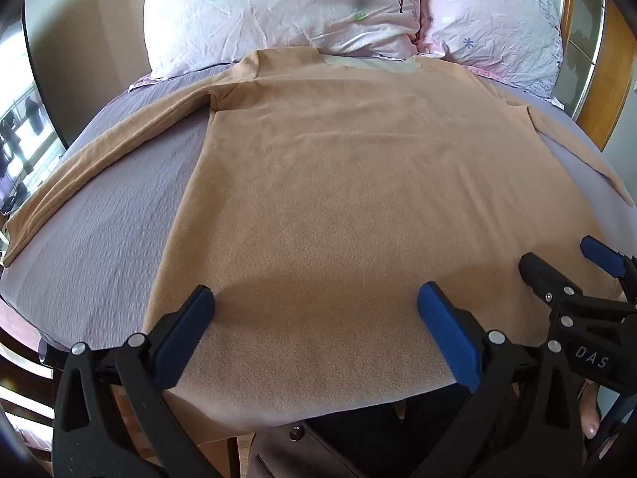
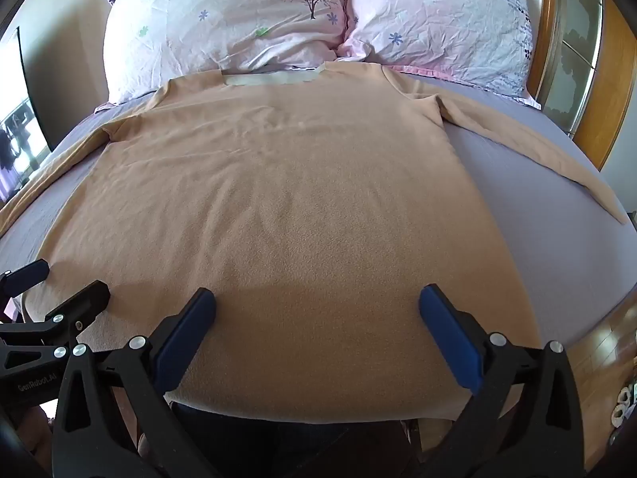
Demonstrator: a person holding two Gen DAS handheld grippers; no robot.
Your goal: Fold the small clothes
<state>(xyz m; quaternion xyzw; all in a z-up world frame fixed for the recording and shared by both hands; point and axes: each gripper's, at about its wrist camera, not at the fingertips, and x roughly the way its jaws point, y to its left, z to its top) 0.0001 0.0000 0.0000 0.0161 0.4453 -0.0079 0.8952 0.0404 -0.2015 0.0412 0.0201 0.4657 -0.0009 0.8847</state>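
The tan long-sleeved top [image 1: 326, 183] lies spread flat on the bed [image 1: 99, 219], its neckline at the far end just touching the two floral pillows, its hem at the near edge of the mattress, right in front of you. Its left sleeve [image 1: 99, 147] runs out diagonally toward the near left over the grey-purple cover; its right sleeve [image 2: 529, 147] runs out the same way toward the near right. The body of the garment is smooth, with only faint creases across the chest.

Your left tool [image 1: 316, 310] hangs over the near hem toward the garment's left side, its two blue-padded fingers [image 1: 187, 338] spread wide apart with nothing held between them. Your right tool [image 2: 318, 310] is likewise spread wide and holding nothing, over the near hem toward the garment's right side. The two tools sit side by side, close together: from the left wrist view you see the right tool at the right edge, and from the right wrist view the left tool at the left edge. I can't tell whether the fingertips are touching the fabric.

The left pillow [image 2: 223, 20] and right pillow [image 2: 442, 24] lean against each other at the head of the bed.
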